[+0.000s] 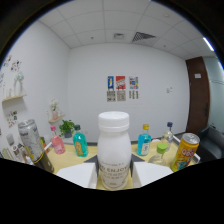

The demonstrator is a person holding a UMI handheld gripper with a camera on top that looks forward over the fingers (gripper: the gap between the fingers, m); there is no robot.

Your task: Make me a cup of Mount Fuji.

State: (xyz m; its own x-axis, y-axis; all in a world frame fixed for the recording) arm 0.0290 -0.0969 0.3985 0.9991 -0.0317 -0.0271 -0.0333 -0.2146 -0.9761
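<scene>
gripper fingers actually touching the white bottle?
Touching. In the gripper view, the white bottle stands between the fingers, both white pads flush against its sides with no gap showing; gripper looks shut on it.

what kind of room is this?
Likely an office or meeting room: drop ceiling with an air vent, posters on a white wall, a dark door. Gripper grips a white bottle.

"ENJOY" on white bottle (113, 150)
</scene>
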